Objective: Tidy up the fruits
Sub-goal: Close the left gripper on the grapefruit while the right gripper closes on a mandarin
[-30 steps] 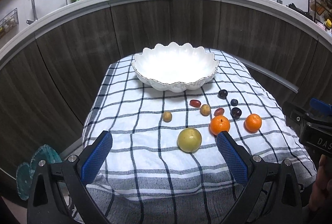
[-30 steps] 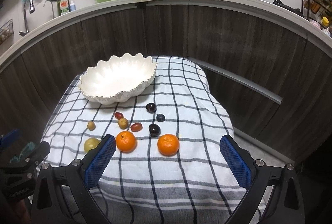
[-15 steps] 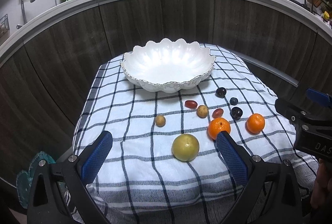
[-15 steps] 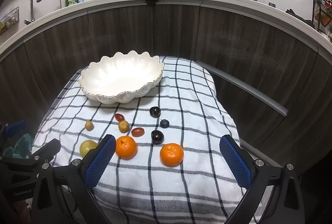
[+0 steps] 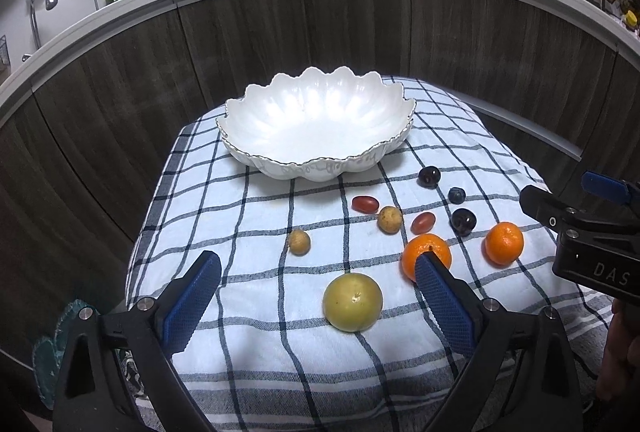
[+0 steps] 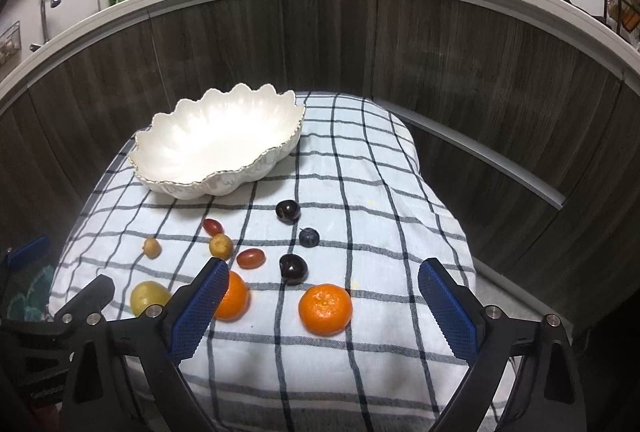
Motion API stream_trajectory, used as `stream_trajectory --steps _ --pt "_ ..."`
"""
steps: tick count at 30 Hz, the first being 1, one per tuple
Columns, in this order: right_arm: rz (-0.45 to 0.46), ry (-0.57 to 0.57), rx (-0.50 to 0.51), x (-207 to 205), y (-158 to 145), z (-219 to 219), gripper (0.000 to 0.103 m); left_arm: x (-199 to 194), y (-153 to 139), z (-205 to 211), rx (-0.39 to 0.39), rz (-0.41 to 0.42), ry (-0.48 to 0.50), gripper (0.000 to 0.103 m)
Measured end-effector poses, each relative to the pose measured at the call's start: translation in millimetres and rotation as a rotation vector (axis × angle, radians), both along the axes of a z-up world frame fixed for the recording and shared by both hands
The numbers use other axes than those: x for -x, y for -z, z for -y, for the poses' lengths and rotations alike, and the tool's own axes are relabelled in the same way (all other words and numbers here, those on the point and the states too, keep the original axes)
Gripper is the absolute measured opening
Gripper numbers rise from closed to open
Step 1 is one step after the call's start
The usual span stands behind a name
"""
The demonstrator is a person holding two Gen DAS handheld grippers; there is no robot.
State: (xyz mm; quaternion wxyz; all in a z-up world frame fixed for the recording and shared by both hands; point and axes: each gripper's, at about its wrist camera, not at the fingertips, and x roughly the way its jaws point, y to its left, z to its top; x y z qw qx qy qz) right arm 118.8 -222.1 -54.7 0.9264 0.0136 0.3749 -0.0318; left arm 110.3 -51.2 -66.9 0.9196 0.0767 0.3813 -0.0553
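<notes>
An empty white scalloped bowl [image 5: 320, 124] [image 6: 216, 144] stands at the back of the checked cloth. Loose fruit lies in front of it: two mandarins [image 6: 325, 309] [image 6: 232, 296], a yellow-green round fruit [image 5: 352, 302], small tan fruits, red cherry tomatoes, dark plums and a blueberry. My left gripper [image 5: 318, 264] is open, and the yellow-green fruit lies between its fingers, untouched. My right gripper [image 6: 323, 268] hovers over the right mandarin. Its jaws are closing, still wide, and the pads stay clear of the mandarin between them.
The blue-checked cloth [image 5: 256, 224] covers a small table with drops on all sides. Dark cabinet fronts [image 5: 360, 32] curve close behind it. The right gripper's body [image 5: 588, 240] sits near the cloth's right edge. A teal object [image 5: 52, 344] lies low on the left.
Both grippers have come forward and lower towards the fruit, which now looks larger and sits between their fingers. No fruit has moved.
</notes>
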Motion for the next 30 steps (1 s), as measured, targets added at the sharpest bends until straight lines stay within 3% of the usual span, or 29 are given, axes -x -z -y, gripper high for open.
stream_trajectory --steps 5,18,30 --pt "-0.011 0.007 -0.003 -5.1 8.1 2.7 0.097 -3.7 9.1 3.1 -0.007 -0.009 0.006 0.098" --pt "-0.045 0.008 -0.001 -14.8 33.4 5.5 0.084 -9.1 31.3 9.5 -0.014 -0.047 0.023 0.094" --pt "-0.083 0.014 -0.007 -23.8 53.4 8.6 0.083 -18.4 52.0 11.0 -0.024 -0.088 0.044 0.085"
